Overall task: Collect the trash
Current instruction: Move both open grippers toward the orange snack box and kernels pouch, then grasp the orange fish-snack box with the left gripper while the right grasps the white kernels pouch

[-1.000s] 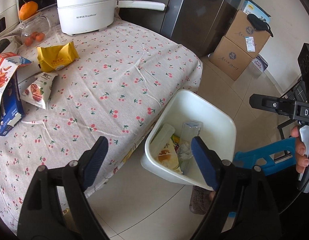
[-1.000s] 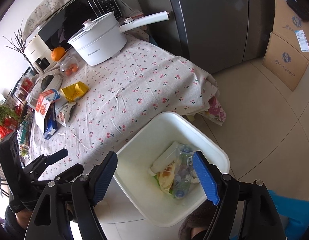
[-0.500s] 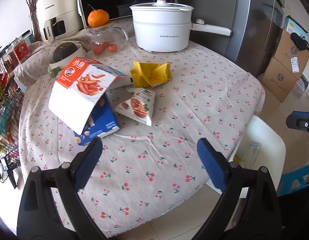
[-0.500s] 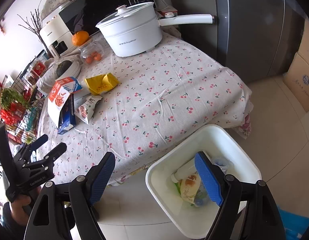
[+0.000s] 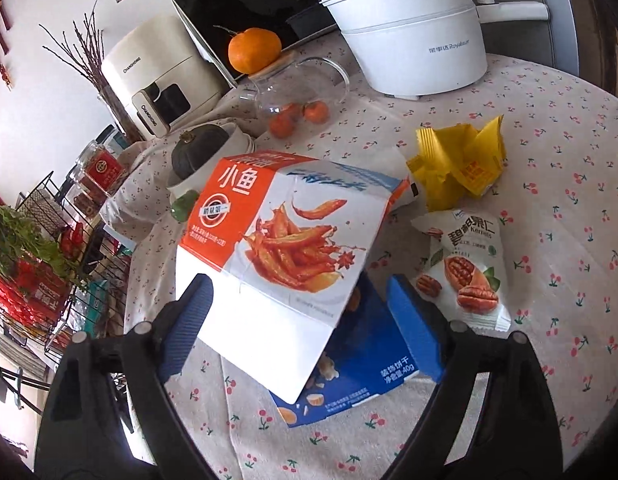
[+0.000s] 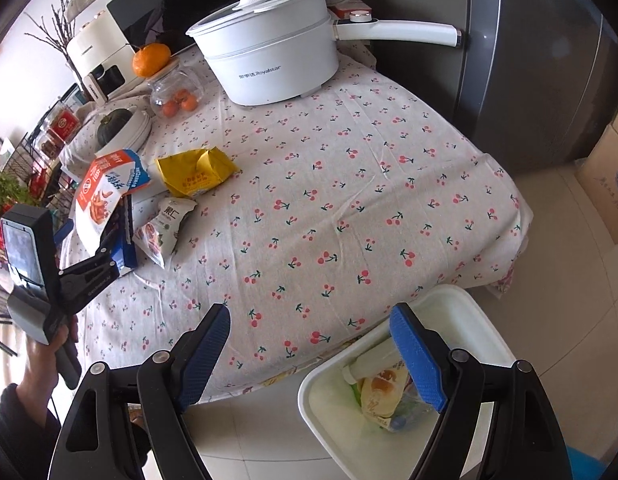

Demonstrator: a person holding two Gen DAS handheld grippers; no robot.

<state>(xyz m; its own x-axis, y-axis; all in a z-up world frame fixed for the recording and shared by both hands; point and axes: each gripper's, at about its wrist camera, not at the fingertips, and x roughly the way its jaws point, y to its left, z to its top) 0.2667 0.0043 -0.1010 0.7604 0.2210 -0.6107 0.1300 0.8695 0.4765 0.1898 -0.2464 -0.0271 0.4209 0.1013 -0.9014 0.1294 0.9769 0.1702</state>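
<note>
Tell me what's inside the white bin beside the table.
The white bin holds a white bottle, a snack wrapper and clear plastic. The right gripper covers part; anything beneath stays hidden.

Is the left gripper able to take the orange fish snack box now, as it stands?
Probably yes. The left gripper is open and the orange fish snack box already sits between its fingers, nothing blocking. The box leans on a blue box, which might shift.

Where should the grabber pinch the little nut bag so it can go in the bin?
Probably the crimped top edge of the pecan snack packet, the end nearest the yellow wrapper. The packet lies flat on the tablecloth, so the open left gripper would come down from above, one finger on each side of that thin seam. The middle looks puffier and might slip.
</note>
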